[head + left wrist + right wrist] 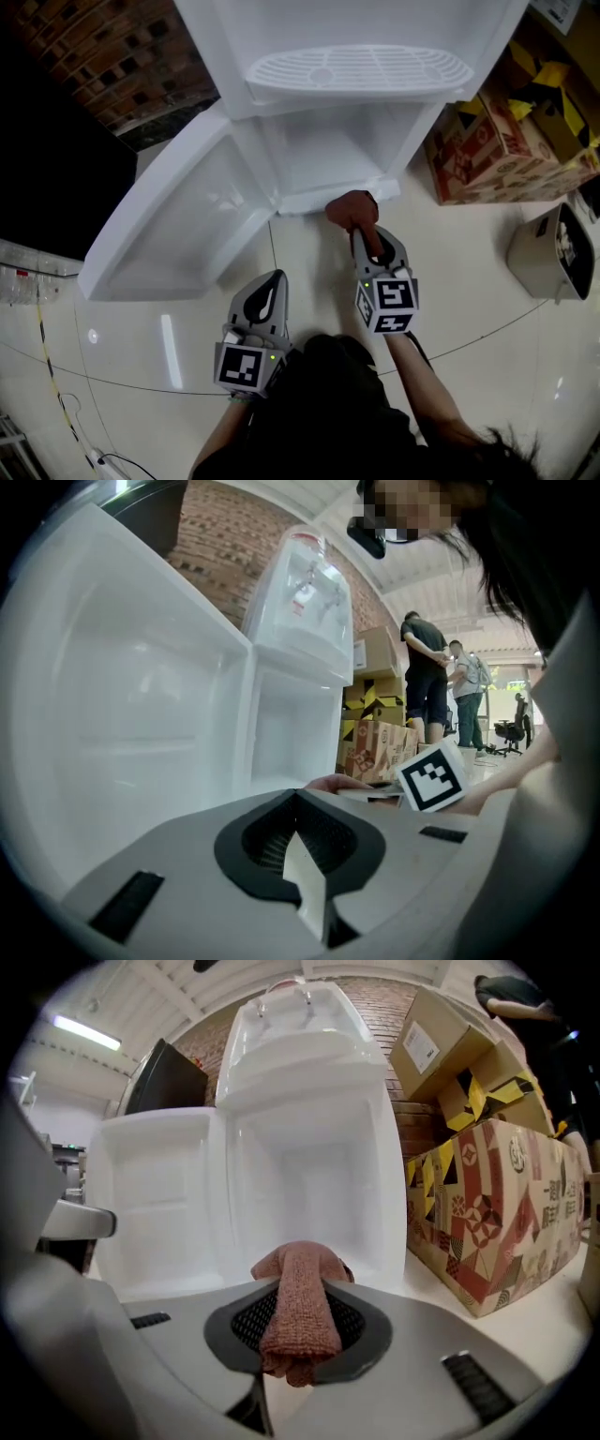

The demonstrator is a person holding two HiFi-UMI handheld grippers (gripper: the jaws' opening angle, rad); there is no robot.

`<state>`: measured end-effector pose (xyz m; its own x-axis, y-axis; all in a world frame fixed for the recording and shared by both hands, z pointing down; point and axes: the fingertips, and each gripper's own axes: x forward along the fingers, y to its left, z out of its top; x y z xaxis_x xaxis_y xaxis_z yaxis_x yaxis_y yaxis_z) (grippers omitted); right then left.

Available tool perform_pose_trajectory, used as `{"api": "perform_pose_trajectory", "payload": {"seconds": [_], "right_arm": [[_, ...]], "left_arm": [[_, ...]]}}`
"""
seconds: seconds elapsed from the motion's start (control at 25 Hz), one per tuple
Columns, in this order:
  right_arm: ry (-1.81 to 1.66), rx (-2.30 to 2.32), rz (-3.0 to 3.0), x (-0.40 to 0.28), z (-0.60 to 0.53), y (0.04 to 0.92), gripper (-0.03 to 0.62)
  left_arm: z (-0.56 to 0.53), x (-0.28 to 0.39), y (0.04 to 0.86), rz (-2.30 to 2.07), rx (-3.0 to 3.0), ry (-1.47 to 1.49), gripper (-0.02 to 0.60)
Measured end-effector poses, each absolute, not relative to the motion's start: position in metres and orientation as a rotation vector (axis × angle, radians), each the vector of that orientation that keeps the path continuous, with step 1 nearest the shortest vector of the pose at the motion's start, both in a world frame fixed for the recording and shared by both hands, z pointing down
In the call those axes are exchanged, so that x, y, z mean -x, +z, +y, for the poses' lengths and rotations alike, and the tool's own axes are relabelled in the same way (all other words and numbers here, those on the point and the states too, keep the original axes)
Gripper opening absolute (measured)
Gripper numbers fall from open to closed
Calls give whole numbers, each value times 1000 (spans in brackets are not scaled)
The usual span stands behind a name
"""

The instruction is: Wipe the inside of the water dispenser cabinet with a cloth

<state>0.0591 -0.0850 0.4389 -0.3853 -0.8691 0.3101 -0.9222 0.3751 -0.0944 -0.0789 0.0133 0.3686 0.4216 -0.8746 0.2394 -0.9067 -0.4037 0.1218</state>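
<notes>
Just in front of the open water dispenser cabinet (323, 155), the right gripper (364, 232) is clamped on a reddish cloth (351, 208). The cloth is a folded strip whose long axis runs along the jaws, bunched end pointing into the cabinet. Wiping looks not yet begun; next, press the cloth inside against a wall. The left gripper (275, 281), further back from the cabinet, is closed on nothing.

Brick wall (103, 56), glossy floor (478, 272) (cartons (487, 150) nearby)

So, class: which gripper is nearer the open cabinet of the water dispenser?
Right. The right gripper, shut on the cloth, is at the front edge of the cabinet; the left gripper, shut and empty, is farther back over the floor.
</notes>
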Motion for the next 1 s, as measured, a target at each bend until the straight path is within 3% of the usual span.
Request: {"api": "perform_pose_trajectory", "payload": {"seconds": [0.56, 1.0], "right_arm": [[370, -1659, -2504, -80, 13, 397, 77], [252, -1571, -2572, -59, 25, 378, 74]], "left_arm": [[22, 42, 358, -1543, -2477, 158, -23], [29, 33, 366, -1529, -2478, 180, -23]]}}
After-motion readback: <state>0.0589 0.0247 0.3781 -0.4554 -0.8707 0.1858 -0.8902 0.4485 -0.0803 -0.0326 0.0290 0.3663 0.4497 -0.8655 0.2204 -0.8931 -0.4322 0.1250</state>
